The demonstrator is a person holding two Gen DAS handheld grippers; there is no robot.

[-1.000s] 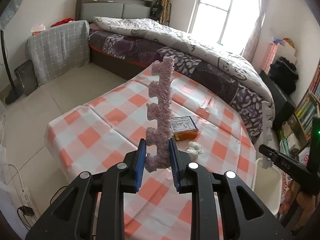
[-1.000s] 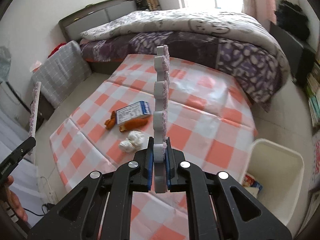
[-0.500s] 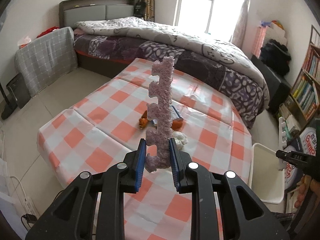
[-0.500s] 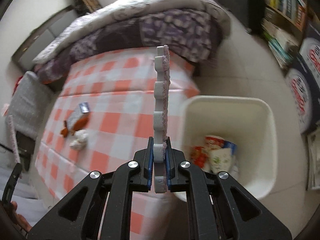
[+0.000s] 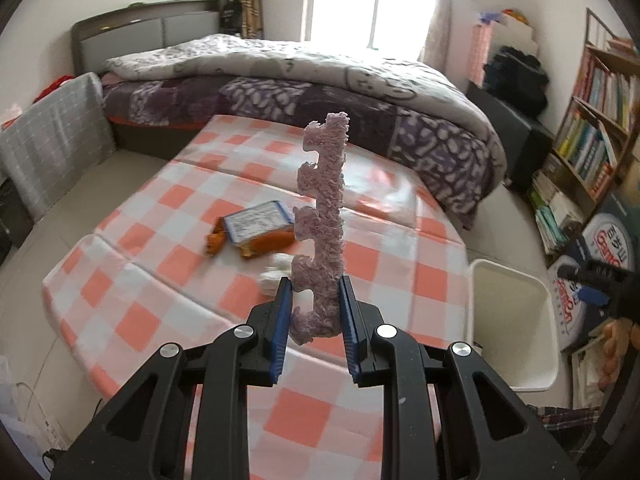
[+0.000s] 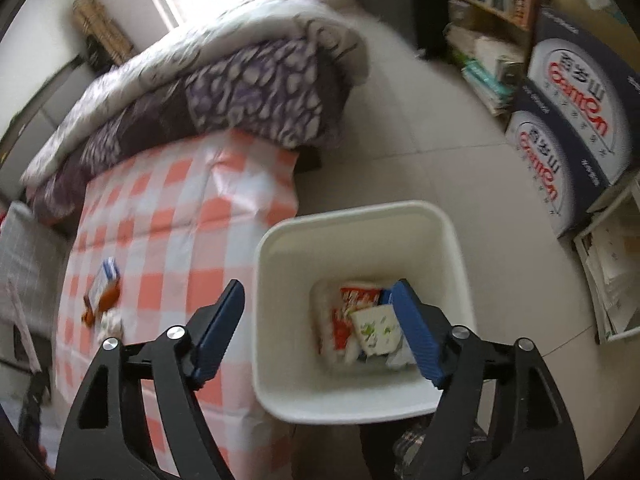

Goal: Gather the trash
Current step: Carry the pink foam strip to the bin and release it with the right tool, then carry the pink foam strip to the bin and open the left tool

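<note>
Two grippers differ: the left gripper [image 5: 313, 300] pinches a pink notched foam strip [image 5: 322, 216] standing upright between its fingers, while the right gripper [image 6: 320, 312] is opening, empty, fingers spread above the white trash bin [image 6: 280, 360].

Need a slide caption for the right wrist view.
Right gripper, empty and opening, over the white bin beside the checked table.
</note>
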